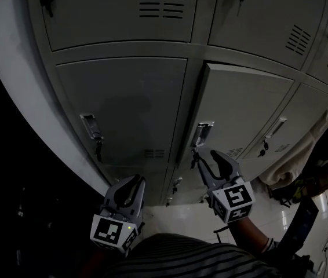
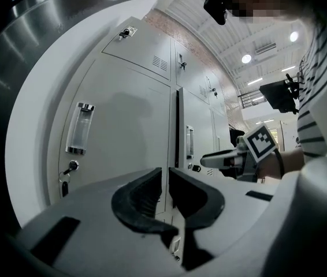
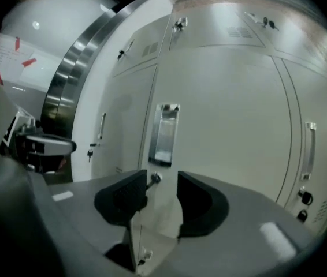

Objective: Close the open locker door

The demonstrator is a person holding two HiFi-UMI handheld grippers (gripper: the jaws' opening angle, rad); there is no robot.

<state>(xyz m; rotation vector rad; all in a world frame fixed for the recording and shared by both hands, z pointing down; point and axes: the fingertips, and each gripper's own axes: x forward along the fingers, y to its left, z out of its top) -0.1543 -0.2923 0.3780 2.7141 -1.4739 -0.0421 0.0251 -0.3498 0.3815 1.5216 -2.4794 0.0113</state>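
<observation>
Grey steel lockers fill the wall ahead. Nearest, the left gripper hangs back, its jaws all but together on nothing. The right gripper has its jaws spread and clamps nothing. Between them show the free edge and key lock of the open door, just below its recessed handle. That door stands slightly ajar, its top corner proud of the frame. It looks like thin sheet metal: light, stiff, free-swinging, too slick to pinch. A flat push beside the handle, far from the hinges, should serve. The dark gap shows no contents. Neighbouring lockers are shut.
</observation>
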